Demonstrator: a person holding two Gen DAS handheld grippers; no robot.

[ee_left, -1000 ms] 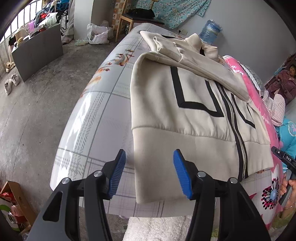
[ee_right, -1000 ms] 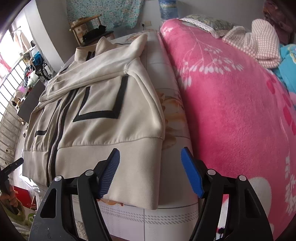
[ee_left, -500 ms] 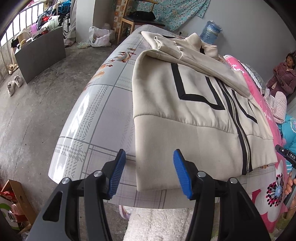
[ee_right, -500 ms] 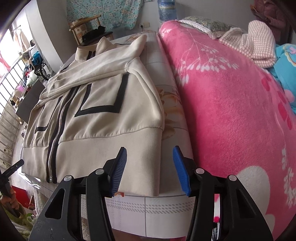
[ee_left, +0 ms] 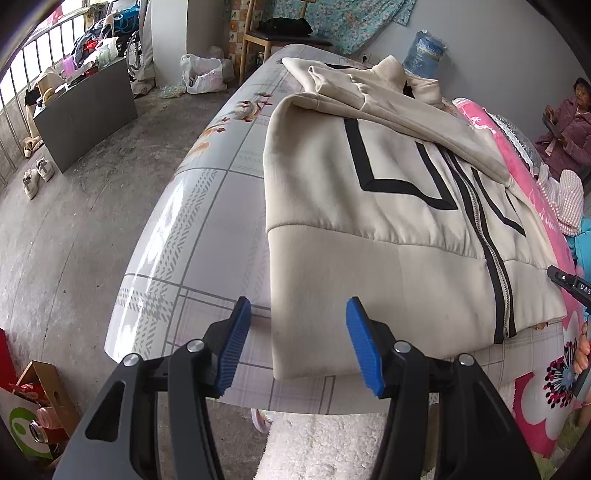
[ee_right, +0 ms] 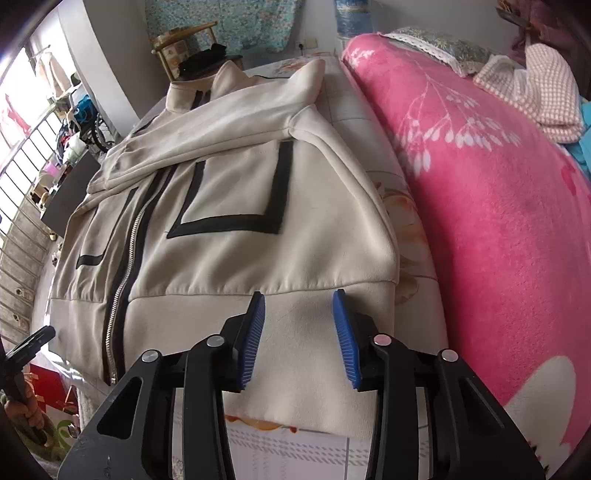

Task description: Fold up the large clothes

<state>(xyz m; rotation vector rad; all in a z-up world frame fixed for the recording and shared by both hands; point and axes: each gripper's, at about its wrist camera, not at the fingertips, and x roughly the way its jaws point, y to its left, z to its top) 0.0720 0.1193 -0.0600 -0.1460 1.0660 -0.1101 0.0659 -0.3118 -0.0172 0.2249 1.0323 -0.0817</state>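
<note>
Cream jacket (ee_left: 369, 236) with black stripes, grey-checked floral tablecloth (ee_left: 192, 229), pink flowered blanket (ee_right: 498, 206), blue-padded claws.

Pink blanket (ee_right: 498, 206), right. Checked cloth (ee_right: 543, 96) on it, far right. Water bottle (ee_left: 424, 50) and chair (ee_left: 273, 33), far. Grey cabinet (ee_left: 85, 110), shoes (ee_left: 37, 175), left. Cardboard box (ee_left: 37, 402), near left.

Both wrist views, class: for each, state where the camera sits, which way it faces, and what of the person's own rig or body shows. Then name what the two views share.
Left wrist view: sits on the left gripper, facing down over the cream jacket's left hem corner; its blue pads show, the right gripper's tip at right.
Right wrist view: sits on the right gripper, jaws just been closing over the jacket's hem band, pink blanket alongside; the left gripper's tip at left.
Shared: the jacket, its zipper, the tablecloth.
</note>
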